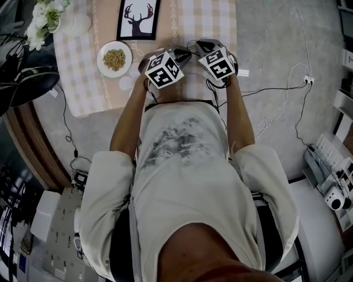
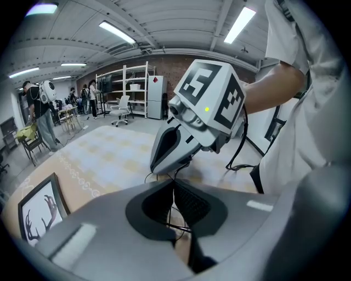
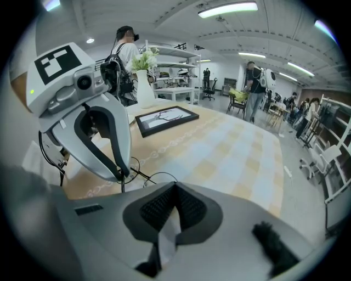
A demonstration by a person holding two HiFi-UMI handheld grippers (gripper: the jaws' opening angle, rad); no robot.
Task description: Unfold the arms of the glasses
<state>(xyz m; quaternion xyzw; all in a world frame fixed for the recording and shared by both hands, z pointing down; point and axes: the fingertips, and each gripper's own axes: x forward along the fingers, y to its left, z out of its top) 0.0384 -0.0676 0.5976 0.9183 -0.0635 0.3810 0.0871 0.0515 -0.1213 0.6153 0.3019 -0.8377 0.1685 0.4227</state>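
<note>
A tabletop (image 1: 204, 22) was covered by a beige-and-white checked tablecloth (image 1: 83, 66). On it lay a black-framed deer picture (image 1: 138, 18), a white plate (image 1: 115, 59) of brownish grains, and a small pale disc (image 1: 126, 83). A white vase (image 3: 145, 88) of white flowers (image 1: 44, 16) stood near the tabletop's edge.
</note>
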